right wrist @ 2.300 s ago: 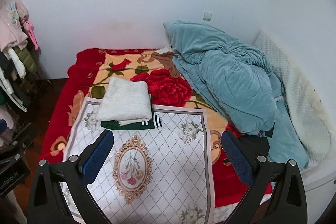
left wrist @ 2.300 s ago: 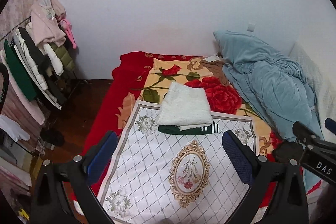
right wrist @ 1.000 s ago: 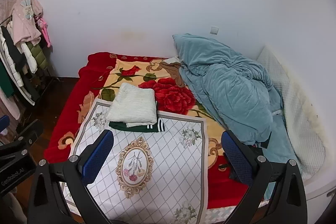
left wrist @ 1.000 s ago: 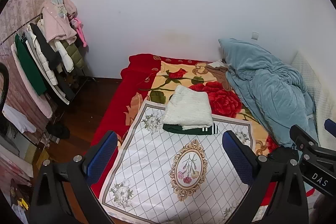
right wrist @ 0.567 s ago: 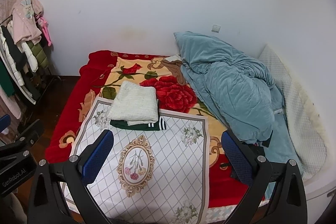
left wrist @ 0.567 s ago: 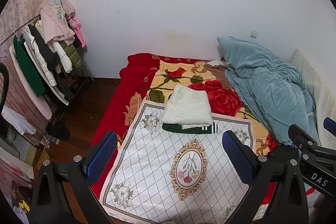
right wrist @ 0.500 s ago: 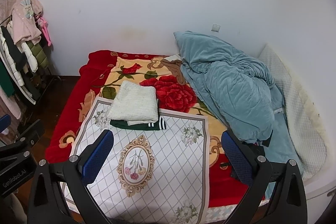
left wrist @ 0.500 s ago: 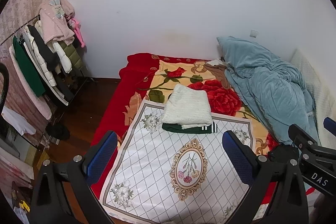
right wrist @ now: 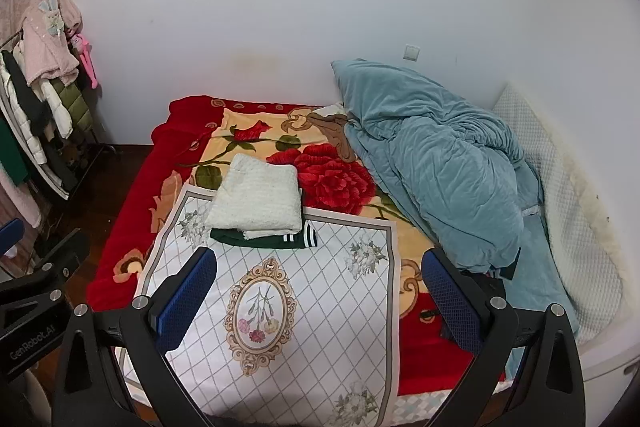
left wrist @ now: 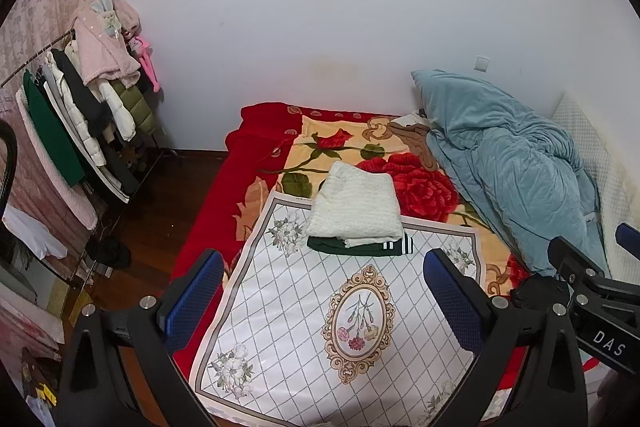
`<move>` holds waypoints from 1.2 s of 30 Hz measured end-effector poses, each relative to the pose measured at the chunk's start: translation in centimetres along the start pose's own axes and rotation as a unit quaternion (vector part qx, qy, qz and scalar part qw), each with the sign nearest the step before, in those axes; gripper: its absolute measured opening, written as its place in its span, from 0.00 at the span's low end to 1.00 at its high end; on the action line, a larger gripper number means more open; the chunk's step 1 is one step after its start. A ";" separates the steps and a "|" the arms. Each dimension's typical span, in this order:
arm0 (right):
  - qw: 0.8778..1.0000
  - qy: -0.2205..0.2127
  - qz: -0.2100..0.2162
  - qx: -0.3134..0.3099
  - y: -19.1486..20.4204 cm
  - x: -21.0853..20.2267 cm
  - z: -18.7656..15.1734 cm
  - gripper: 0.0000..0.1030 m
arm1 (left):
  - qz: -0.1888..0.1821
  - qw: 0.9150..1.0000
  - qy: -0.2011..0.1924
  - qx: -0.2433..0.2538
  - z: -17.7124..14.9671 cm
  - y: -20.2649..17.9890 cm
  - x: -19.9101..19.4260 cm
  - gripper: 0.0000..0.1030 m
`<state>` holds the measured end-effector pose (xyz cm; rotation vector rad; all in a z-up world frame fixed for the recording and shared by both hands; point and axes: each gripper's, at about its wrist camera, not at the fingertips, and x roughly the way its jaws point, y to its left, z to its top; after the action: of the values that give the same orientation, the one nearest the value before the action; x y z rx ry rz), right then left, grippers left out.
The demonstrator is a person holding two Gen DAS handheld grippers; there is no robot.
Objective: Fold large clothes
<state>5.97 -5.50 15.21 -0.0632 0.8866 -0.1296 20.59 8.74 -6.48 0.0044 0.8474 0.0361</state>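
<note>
Left wrist view: we hold both grippers with tongs apart, above the cloth; folded clothes lie stacked.

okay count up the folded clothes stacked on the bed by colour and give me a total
White folded garment: 1
Dark green folded garment with white stripes: 1
Total: 2

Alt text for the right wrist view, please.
Open right gripper held above a bed, nothing between its blue pads. On a white patterned mat lies a folded white garment stacked on a folded green one; a rumpled teal duvet fills the bed's right side.
</note>
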 end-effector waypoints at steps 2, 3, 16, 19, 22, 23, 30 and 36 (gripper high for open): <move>1.000 0.000 0.001 -0.001 0.0 0.1 0.2 1.00 | 0.000 1.000 -0.001 0.000 0.1 0.1 -0.1 0.99; 1.000 -0.001 0.001 -0.001 0.0 0.2 0.3 1.00 | 0.000 1.000 -0.002 0.000 0.0 0.2 -0.2 0.99; 1.000 -0.002 0.003 -0.001 0.0 0.4 0.4 1.00 | 0.001 1.000 -0.005 0.002 0.0 0.1 -0.4 0.99; 1.000 -0.002 0.003 -0.002 0.0 0.5 0.5 1.00 | 0.003 1.000 -0.005 0.002 0.1 0.2 -0.5 0.99; 1.000 -0.003 0.003 -0.002 0.0 0.5 0.6 1.00 | 0.003 1.000 -0.007 0.002 0.2 0.3 -0.7 0.99; 1.000 -0.003 0.004 -0.002 -0.1 0.5 0.6 1.00 | 0.003 1.000 -0.008 0.002 0.2 0.3 -0.8 0.99; 1.000 -0.003 0.004 -0.001 0.0 0.2 0.6 1.00 | 0.001 1.000 -0.010 0.002 0.2 0.5 -1.1 0.99; 1.000 -0.003 0.002 0.001 0.1 -0.1 0.5 1.00 | 0.000 1.000 -0.012 0.004 0.3 0.4 -1.3 0.99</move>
<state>6.29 -5.36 15.59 -0.0605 0.8811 -0.1265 19.92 9.11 -5.29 0.0134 0.8231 0.0329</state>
